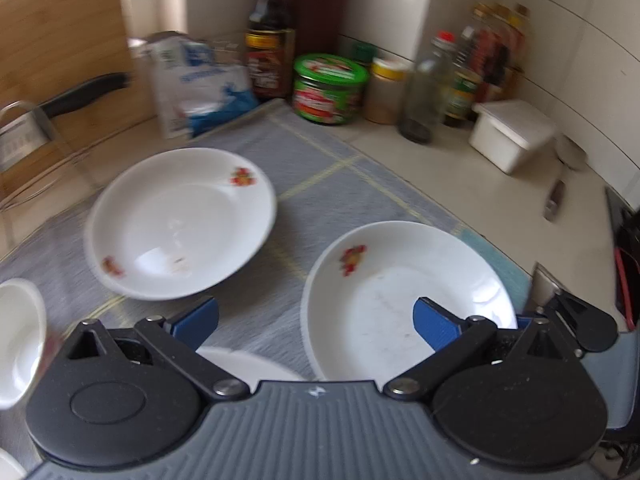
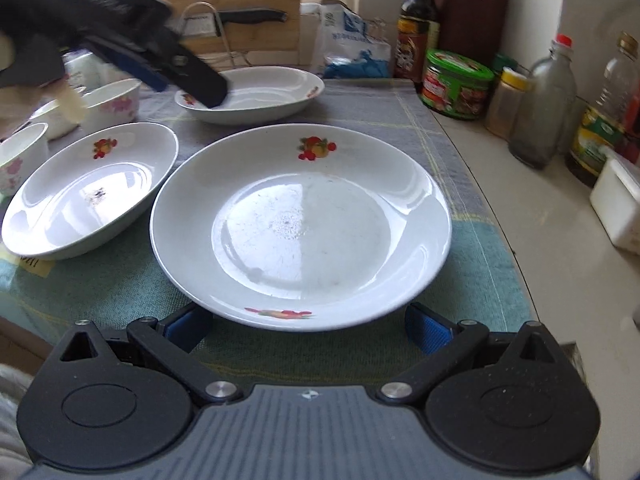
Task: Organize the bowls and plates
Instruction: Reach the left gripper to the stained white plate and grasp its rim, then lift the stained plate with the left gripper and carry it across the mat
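A: Kitchen corner, tiled walls, pale desk (image 2: 560, 240) with a grey-and-teal cloth (image 2: 120, 284) spread over it. Bottles and a green-lidded jar (image 2: 456, 80) along the far right; cutting board and knife at the far left.

B: Crockery?

A: Three white plates with fruit decals, all rim-up on the cloth. Near plate (image 2: 300, 220) sits centre, just ahead of the right hand-held gripper (image 2: 308, 326). Left plate (image 2: 88, 192) lies just beside it, rims close; cannot tell whether they touch. Far plate (image 2: 256, 92) is farther back. Small floral bowls (image 2: 116, 104) cluster at the far left.

B: Grippers?

A: Right one wide open, blue pads level with the near plate's rim, on either side of it, gripping nothing. Left hand-held gripper (image 1: 316, 320) also spread wide and empty; the right wrist view shows it hanging over the far plate's left rim. Left view is motion-blurred.

B: Step in hand?

A: My reading: early, nothing stacked yet. Reaching for a first plate.

B: Next move?

A: Likely a pinch on the rim, one finger under the lip and one over it. The open jaws would have to turn and close down a good deal first. Glazed ware, so slipping is a risk.

B: Orientation?

A: Plates are round, no long axis; any rim point serves. Near plate's decals sit at its far and near edges.
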Tool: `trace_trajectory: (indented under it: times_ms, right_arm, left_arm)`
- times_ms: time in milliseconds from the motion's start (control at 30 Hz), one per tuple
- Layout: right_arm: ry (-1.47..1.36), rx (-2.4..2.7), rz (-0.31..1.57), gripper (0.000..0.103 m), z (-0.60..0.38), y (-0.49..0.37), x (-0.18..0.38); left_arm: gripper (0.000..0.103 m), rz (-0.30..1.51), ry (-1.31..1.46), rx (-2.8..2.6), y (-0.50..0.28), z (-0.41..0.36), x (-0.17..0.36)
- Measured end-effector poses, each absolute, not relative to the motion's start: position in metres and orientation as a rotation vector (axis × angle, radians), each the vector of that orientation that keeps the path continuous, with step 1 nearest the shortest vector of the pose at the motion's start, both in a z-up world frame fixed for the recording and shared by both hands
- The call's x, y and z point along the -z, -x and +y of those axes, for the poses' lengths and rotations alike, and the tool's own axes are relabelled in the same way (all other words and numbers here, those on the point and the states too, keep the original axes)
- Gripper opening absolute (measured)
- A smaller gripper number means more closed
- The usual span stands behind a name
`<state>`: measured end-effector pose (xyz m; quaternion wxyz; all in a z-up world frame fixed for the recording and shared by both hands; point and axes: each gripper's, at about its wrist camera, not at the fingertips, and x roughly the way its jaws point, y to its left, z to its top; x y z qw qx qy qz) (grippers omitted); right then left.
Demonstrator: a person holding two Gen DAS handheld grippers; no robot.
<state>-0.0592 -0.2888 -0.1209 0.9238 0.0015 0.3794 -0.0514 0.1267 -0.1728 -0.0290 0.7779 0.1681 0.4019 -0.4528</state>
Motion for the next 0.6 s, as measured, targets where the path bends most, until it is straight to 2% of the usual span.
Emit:
trace_trajectory:
  times_ms: [300,433,467,533,600]
  right_arm:
    - [0.026,0.053,0.673,0.103,-0.294,0.069,0.129]
    - [0.03,0.046,0.658,0.103,-0.296,0.07,0.13]
    - [0.032,0.041,0.654,0.103,-0.297,0.07,0.13]
    - [0.038,0.036,0.648,0.103,-0.298,0.071,0.131]
    - [0.042,0.031,0.649,0.103,-0.298,0.071,0.131]
  left_arm:
    - [0.102,0.908,-0.488,1.103,-0.138,-0.223,0.041]
    - [0.098,0.977,-0.54,1.148,-0.146,-0.242,0.053]
    - [0.096,0.99,-0.556,1.156,-0.147,-0.246,0.056]
    - [0.08,1.004,-0.582,1.165,-0.149,-0.252,0.061]
    - [0.079,1.034,-0.593,1.18,-0.152,-0.258,0.066]
